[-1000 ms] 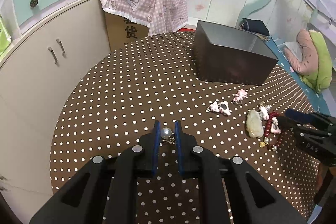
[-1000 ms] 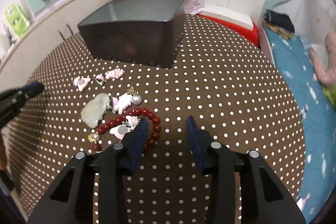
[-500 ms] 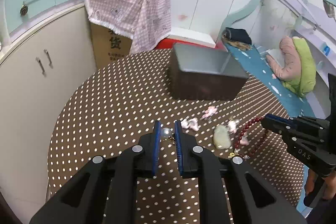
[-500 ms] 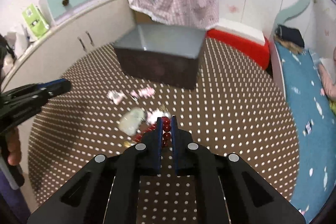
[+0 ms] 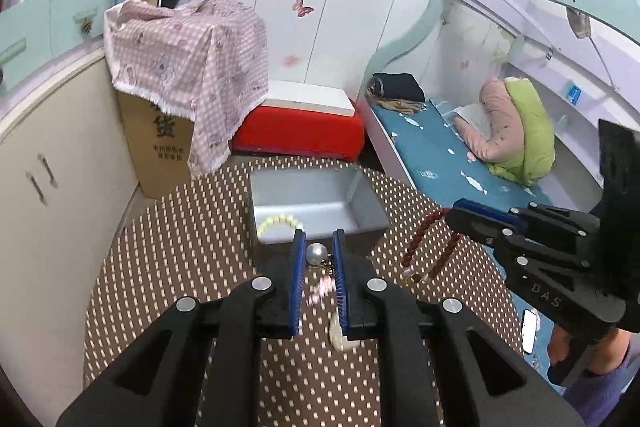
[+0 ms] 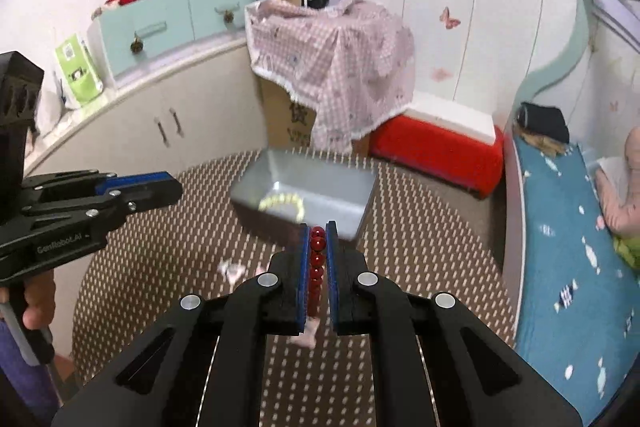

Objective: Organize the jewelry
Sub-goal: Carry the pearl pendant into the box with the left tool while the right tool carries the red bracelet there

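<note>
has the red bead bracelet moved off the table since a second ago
Yes. The red bead bracelet lay flat on the dotted tablecloth beside the other trinkets; now it hangs in the air from the shut right tool, lifted nearer the gray box.

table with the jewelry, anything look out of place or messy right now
A few pieces still lie loose on the dotted table: a pale stone pendant and pink charms, outside the grey box, where only a cream bead bracelet sits. Nothing looks damaged.
</note>
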`<state>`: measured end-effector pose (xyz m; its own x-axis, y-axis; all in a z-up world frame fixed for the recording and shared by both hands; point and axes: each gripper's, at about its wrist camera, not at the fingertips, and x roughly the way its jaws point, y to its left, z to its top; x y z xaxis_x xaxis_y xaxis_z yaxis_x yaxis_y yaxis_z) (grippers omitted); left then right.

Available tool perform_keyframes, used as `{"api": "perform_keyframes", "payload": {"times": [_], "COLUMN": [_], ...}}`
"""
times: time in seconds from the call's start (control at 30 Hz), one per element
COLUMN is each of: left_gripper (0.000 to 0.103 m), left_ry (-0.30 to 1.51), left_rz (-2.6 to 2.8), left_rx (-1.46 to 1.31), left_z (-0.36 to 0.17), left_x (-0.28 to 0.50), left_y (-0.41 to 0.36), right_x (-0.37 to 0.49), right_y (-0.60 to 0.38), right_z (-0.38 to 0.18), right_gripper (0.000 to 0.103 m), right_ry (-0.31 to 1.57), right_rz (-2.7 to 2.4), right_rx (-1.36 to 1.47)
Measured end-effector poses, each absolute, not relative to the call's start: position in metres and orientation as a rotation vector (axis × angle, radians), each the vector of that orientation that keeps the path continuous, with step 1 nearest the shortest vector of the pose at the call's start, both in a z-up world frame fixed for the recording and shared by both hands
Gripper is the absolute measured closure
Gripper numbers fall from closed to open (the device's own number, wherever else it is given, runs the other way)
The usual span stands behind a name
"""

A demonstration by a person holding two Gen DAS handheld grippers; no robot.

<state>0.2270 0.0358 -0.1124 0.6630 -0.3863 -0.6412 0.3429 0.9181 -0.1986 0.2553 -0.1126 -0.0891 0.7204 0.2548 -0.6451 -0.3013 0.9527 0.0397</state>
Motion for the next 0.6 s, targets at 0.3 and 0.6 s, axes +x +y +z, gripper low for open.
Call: {"api": "perform_keyframes", "payload": {"times": [0.3,0.6], "left_gripper": [0.091,0.091], "left_ry": [0.821,0.937], "left_rz": [-0.46,-0.435], "left_rx": [-0.07,-0.061], "left_z": [-0.109,-0.152], "left_x": [0.295,0.329], "left_y": [0.02,0.011], "right_x": [0.309,0.344], "right_y": [-0.11,-0.099], "right_z": [-0.062,-0.106], "right_gripper": [0.095,0.095], "right_ry": [0.658,0.751], "right_rz": [0.301,0.308], "right_rx": [-0.032,-0.019]}}
